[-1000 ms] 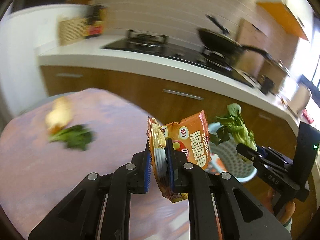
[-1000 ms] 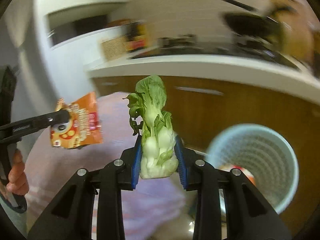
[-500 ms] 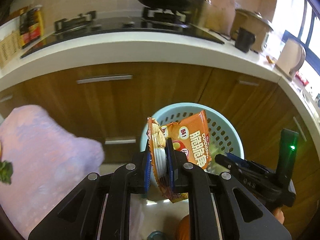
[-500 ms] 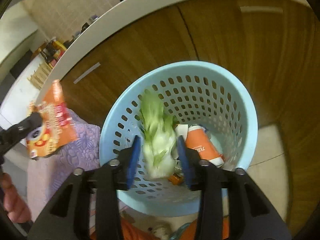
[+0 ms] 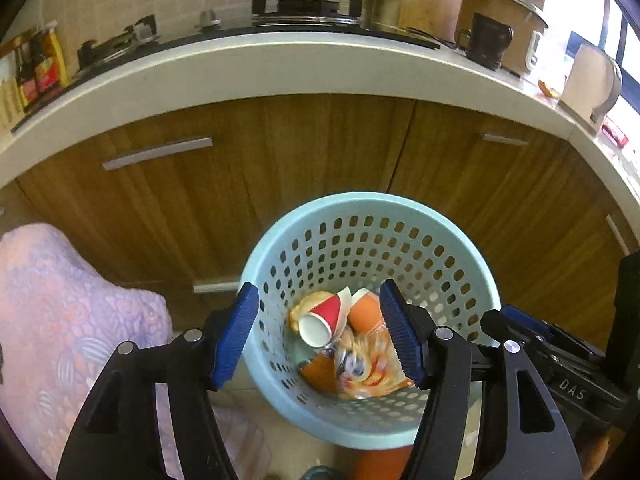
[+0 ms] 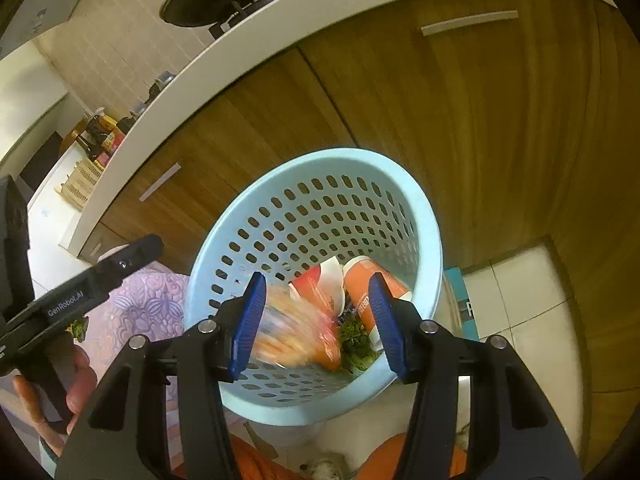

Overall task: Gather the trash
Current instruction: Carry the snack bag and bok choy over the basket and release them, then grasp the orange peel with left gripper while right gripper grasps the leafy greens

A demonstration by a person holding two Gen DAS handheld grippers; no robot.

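A light blue perforated trash basket (image 5: 400, 216) (image 6: 424, 208) stands on the floor against the wooden cabinets. My left gripper (image 5: 320, 336) is open and empty above its rim. The orange snack wrapper (image 5: 368, 368) (image 6: 292, 336) is blurred, falling inside the basket. My right gripper (image 6: 316, 320) is open and empty over the basket too. The green bok choy (image 6: 356, 344) lies at the bottom beside a red paper cup (image 5: 322, 318) and an orange cup (image 6: 368, 280).
A table with a purple patterned cloth (image 5: 60, 320) (image 6: 136, 304) is at the left of the basket. Wooden cabinet doors (image 5: 280, 168) and a white counter (image 5: 280, 72) with a stove stand behind it. Tiled floor (image 6: 520, 300) lies to the right.
Both grippers opened over the basket. The bok choy dropped in from the right gripper and the snack wrapper was let go from the left gripper and is falling.
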